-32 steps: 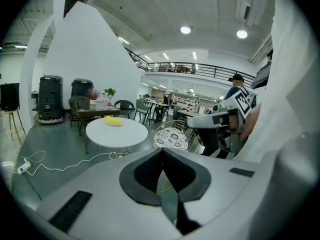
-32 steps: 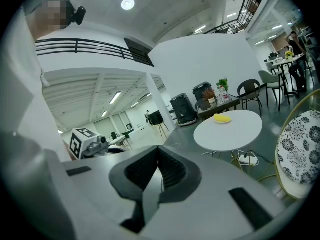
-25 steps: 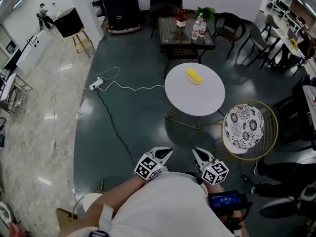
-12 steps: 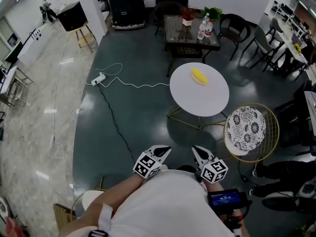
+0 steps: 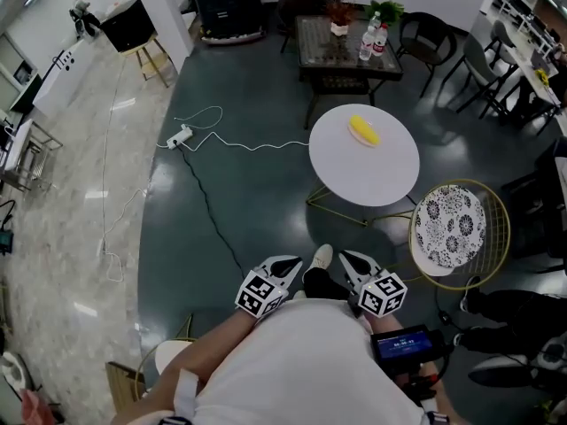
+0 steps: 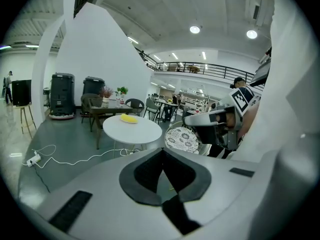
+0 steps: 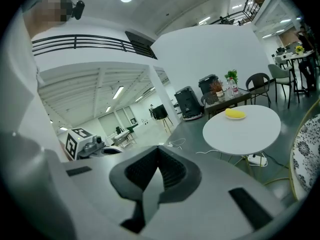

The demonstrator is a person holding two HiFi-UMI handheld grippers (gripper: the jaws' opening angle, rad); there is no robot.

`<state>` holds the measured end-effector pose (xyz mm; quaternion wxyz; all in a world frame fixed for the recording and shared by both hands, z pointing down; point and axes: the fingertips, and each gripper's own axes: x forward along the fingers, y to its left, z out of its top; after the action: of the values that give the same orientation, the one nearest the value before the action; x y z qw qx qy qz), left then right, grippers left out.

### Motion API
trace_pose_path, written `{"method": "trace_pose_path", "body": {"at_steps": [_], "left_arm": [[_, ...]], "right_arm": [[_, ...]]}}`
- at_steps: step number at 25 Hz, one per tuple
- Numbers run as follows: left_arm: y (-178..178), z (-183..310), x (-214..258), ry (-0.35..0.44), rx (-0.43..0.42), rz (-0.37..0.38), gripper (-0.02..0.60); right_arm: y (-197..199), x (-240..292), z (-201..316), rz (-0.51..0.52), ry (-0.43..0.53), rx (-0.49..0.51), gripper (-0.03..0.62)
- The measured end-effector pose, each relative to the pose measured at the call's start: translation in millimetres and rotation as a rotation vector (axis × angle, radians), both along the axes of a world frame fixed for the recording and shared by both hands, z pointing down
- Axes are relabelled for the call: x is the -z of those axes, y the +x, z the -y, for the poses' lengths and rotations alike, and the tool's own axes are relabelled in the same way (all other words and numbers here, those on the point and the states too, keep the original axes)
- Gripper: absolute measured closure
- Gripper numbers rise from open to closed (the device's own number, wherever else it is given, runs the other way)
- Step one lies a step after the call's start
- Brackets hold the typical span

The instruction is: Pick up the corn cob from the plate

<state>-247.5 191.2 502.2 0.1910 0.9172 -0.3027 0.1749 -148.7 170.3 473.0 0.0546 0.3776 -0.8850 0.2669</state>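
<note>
The yellow corn cob [image 5: 363,130] lies near the far edge of a round white table [image 5: 372,171], several steps ahead of me. It also shows small and far off as the corn cob [image 6: 129,118] in the left gripper view and the corn cob [image 7: 235,113] in the right gripper view. I cannot make out a plate under it at this distance. My left gripper [image 5: 287,265] and right gripper [image 5: 349,260] are held side by side close to my body, both shut and empty, pointing toward the table. A shoe [image 5: 321,257] shows between them.
A gold-framed chair with a patterned seat [image 5: 450,224] stands right of the table. A dark table with bottles and a plant [image 5: 347,42] and black chairs [image 5: 425,38] stand behind it. A white cable with a power strip [image 5: 182,135] lies on the floor at the left.
The table and corn cob have drawn nearer and sit lower in the head view as the person walks forward. A shoe has come into sight between the grippers, which stay shut.
</note>
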Motion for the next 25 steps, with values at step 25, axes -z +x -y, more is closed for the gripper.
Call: {"method": "trace_pose_path", "body": {"at_steps": [25], "left_arm": [[56.4,218.1,-3.8,-0.020,-0.052,0.064,0.574]], "right_arm": [[49.4,-12.1,216.3,0.063,-0.008,-0.039,0.585]]}}
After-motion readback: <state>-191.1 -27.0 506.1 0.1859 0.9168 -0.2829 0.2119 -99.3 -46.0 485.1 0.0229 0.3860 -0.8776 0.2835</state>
